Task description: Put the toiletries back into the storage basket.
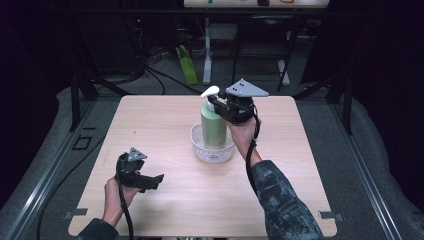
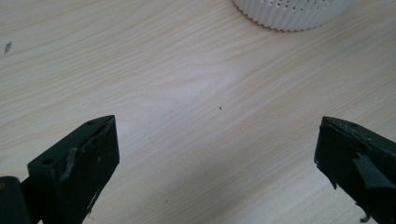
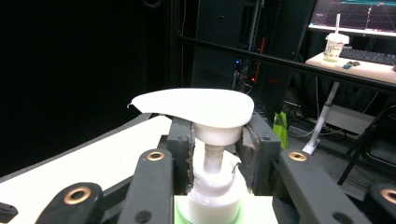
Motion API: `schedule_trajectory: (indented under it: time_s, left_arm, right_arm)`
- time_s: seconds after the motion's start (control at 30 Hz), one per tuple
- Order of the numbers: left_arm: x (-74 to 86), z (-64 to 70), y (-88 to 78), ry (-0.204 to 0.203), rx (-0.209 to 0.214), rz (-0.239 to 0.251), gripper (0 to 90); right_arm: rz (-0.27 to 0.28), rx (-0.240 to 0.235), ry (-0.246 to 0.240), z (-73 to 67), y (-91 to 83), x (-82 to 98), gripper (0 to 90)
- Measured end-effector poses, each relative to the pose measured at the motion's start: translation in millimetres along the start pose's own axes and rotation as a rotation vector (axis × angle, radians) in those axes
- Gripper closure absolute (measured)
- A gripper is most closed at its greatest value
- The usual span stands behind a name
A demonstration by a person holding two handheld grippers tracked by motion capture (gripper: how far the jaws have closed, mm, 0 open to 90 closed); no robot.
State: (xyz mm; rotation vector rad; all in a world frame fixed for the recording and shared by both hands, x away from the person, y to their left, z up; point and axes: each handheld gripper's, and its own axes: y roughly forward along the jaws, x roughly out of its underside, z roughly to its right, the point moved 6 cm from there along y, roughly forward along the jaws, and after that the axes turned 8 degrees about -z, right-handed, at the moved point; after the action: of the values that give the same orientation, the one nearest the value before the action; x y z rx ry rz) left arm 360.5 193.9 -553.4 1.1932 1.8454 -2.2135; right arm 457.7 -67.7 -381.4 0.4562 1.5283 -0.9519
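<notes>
Rigidity helps us: the pale green plastic pump bottle (image 1: 214, 126) stands upright in the white perforated plastic basket (image 1: 212, 152) mid-table, its narrow white neck (image 3: 214, 161) clenched by our right tongs (image 3: 215, 144). Top-heavy, slippery; left tongs (image 2: 217, 154) released at 7 o'clock.

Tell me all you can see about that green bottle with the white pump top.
The green pump bottle stands upright with its base in a clear ribbed bowl near the middle of the wooden table. Its body is pale green, seemingly plastic, with a white collar, thin stem and broad white pump head. The right gripper is clamped on its neck just under the head, jaws either side.
</notes>
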Motion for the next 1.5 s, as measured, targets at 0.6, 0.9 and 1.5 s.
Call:
schedule_trajectory:
  time_s: [0.6, 0.9, 1.5]
  left_arm:
    - [-0.7, 1.1, -0.2, 0.004, 0.003, 0.005, 0.0]
    - [-1.3, 0.6, 0.0, 0.004, 0.003, 0.006, 0.0]
    - [-1.4, 2.4, 1.9, 0.012, 0.011, -0.002, 0.0]
  right_arm:
    - [-0.021, -0.009, 0.021, -3.5, 8.9, 20.6, 67.7]
    - [-0.032, -0.015, 0.031, -2.8, 9.4, 29.2, 67.7]
    - [-0.044, -0.013, 0.058, 0.9, 10.8, 40.8, 67.6]
